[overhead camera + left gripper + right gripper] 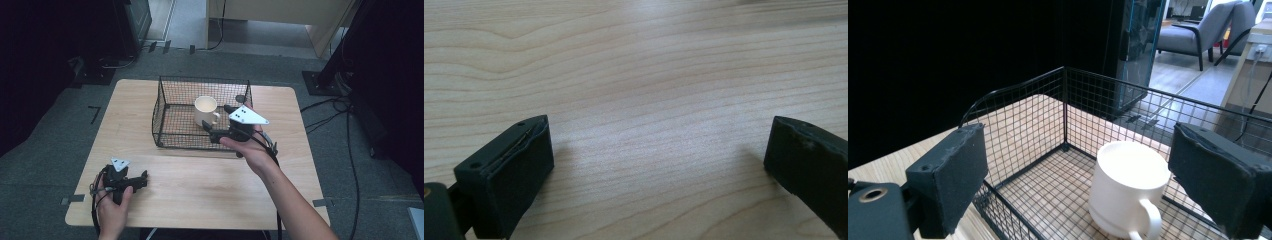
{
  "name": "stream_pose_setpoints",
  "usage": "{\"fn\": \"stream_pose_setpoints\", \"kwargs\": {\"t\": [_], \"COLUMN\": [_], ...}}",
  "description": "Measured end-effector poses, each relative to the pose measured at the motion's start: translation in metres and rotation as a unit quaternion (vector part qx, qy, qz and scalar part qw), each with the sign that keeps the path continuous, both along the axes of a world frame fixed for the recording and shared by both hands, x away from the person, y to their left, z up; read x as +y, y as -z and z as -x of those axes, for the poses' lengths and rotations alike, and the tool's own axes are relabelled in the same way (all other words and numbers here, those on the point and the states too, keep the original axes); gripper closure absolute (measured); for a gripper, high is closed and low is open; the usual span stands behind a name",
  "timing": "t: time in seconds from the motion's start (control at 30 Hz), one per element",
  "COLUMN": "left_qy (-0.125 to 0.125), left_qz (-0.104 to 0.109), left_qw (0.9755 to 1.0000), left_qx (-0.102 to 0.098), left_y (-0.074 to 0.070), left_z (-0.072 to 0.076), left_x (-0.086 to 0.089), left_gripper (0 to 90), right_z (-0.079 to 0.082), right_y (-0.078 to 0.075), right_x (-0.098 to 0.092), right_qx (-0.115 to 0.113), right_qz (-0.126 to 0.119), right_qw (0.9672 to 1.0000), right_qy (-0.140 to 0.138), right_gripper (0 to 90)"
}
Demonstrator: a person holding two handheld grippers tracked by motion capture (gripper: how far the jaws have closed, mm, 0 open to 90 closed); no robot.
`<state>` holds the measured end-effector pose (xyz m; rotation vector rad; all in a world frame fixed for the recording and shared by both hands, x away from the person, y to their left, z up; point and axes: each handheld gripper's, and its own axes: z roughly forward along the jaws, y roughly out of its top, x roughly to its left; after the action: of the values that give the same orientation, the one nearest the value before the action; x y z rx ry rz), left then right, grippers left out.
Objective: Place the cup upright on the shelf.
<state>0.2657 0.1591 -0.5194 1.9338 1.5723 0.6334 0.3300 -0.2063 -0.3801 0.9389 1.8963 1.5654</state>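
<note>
1. The white mug (205,110) stands upright inside the black wire basket (165,107), toward the basket's right half, with its handle turned to the near right corner. The basket sits on the far middle of the wooden tabletop (200,180).

2. The right hand-held gripper (216,131) hangs at the basket's near right rim, just beside the mug's handle. Its jaws stand wide apart with nothing between them. In the right gripper view the mug (1128,192) sits ahead between the two pads, closer to the right one, and neither pad touches it.

3. The left hand-held gripper (142,177) rests low over the near left part of the tabletop, well apart from the basket. Its jaws are spread wide too and hold nothing; the left gripper view shows bare wood grain (649,75) between them.

4. The step in hand looks like either the approach to take the mug or the letting go after setting it down; this moment alone does not settle which.

5. If the aim is to lift the mug, the next move calls for easing the right hand-held gripper forward and down over the rim wire until the pads flank the mug's wall or handle, then closing squarely.

6. The care needed: the basket's wire sits close under the jaws, so a low approach could catch it and drag the basket.
</note>
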Motion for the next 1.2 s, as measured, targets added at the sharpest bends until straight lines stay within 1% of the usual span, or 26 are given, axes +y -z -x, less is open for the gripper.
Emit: {"fn": "stream_pose_setpoints", "kwargs": {"t": [0.07,0.13,0.23,0.27,0.3,0.33,0.6,0.73,0.83,0.87,0.93,1.07,1.1,1.2], "left_qy": [0.0,0.0,0.0,0.0,0.0,-0.001,-0.001,0.0,0.0,0.0,0.0,0.0,0.0,0.0], "left_qz": [0.0,0.0,0.0,0.0,0.0,0.0,0.001,0.001,0.0,0.0,0.0,0.0,0.0,0.0], "left_qw": [1.0,1.0,1.0,1.0,1.0,1.0,1.0,1.0,1.0,1.0,1.0,1.0,1.0,1.0], "left_qx": [0.0,0.0,0.0,0.0,0.0,0.0,0.0,0.0,0.0,0.0,-0.001,0.0,-0.001,0.0], "left_y": [0.0,0.0,0.0,0.0,0.0,0.0,0.0,0.0,0.0,0.0,0.0,0.0,0.0,0.0], "left_z": [0.0,0.0,0.0,0.0,0.0,0.0,0.0,0.0,0.0,0.0,0.0,0.0,0.0,0.0], "left_x": [0.0,0.0,0.0,0.0,0.0,0.0,0.0,0.0,0.0,0.0,0.0,0.0,0.0,0.0], "left_gripper": [0.0,0.0,0.0,0.0,0.0,0.0,0.0,0.0,0.0,0.0,0.0,0.0,0.0,0.0], "right_z": [0.005,0.011,0.015,0.017,0.021,0.021,0.04,0.047,0.051,0.054,0.055,0.062,0.062,0.067], "right_y": [0.002,0.005,0.008,0.009,0.011,0.011,0.022,0.032,0.041,0.048,0.051,0.064,0.066,0.075], "right_x": [-0.004,-0.011,-0.015,-0.018,-0.023,-0.023,-0.039,-0.048,-0.054,-0.058,-0.06,-0.07,-0.072,-0.08], "right_qx": [0.002,0.0,0.001,0.002,0.006,0.006,0.008,0.014,0.023,0.031,0.034,0.046,0.046,0.052], "right_qz": [-0.004,-0.001,-0.004,-0.007,-0.017,-0.017,-0.018,-0.016,-0.013,-0.012,-0.011,-0.011,-0.01,-0.01], "right_qw": [1.0,1.0,1.0,1.0,0.9998,0.9998,0.9998,0.9996,0.9994,0.9992,0.9991,0.9982,0.9982,0.9976], "right_qy": [0.0,-0.001,0.001,0.003,0.005,0.005,0.008,0.016,0.021,0.024,0.025,0.035,0.037,0.045], "right_gripper": [8.8,8.8,8.9,8.9,9.0,9.0,9.0,9.0,9.0,9.0,8.9,8.9,8.9,8.9]}}
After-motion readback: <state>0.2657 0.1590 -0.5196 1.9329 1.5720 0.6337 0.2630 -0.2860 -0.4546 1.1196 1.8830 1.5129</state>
